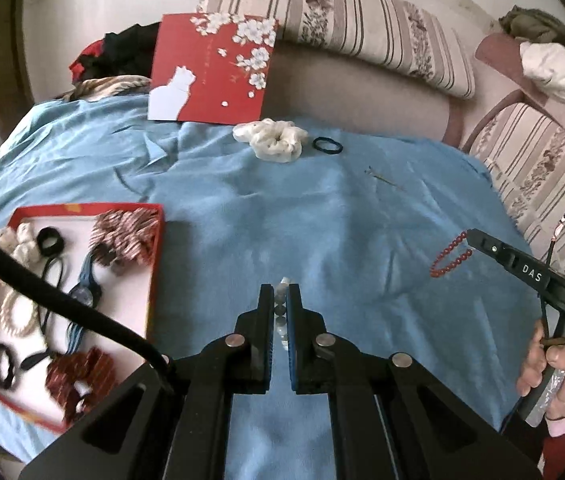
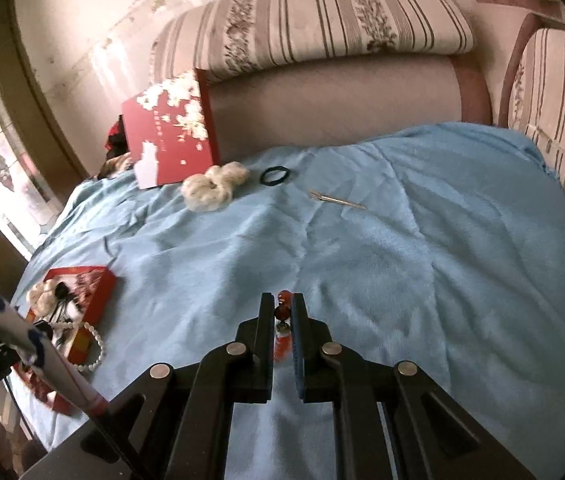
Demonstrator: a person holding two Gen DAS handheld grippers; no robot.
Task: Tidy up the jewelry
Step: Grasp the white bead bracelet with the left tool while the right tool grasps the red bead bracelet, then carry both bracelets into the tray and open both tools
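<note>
- The red bead bracelet (image 1: 448, 258) hangs from the right tool (image 1: 472, 238) at the right of the left wrist view; the right wrist view shows its red beads pinched between the closed fingers of that tool.
- The left tool (image 1: 281, 294) is closed on a pale bead bracelet (image 1: 281, 312), low in the centre of its own view; in the right wrist view a loop of pale beads dangles at lower left.
- The red box (image 1: 153, 280) lies open at the lower left on the blue blanket (image 1: 322, 220), and already holds roughly ten pieces: two patterned scrunchies, some black hair ties, a watch, a beaded bracelet and a cream scrunchie. The exact count is blurred.
- Judged from this, the sorting is well along; both held bracelets have yet to go in.
- Three loose items lie on the blanket toward the upper centre: one white scrunchie (image 1: 270, 138), one black hair tie (image 1: 327, 145) just beside it, and one thin hairpin (image 1: 382, 178) farther right.
- One red lid (image 1: 210, 72) with blossoms leans against the sofa behind.
</note>
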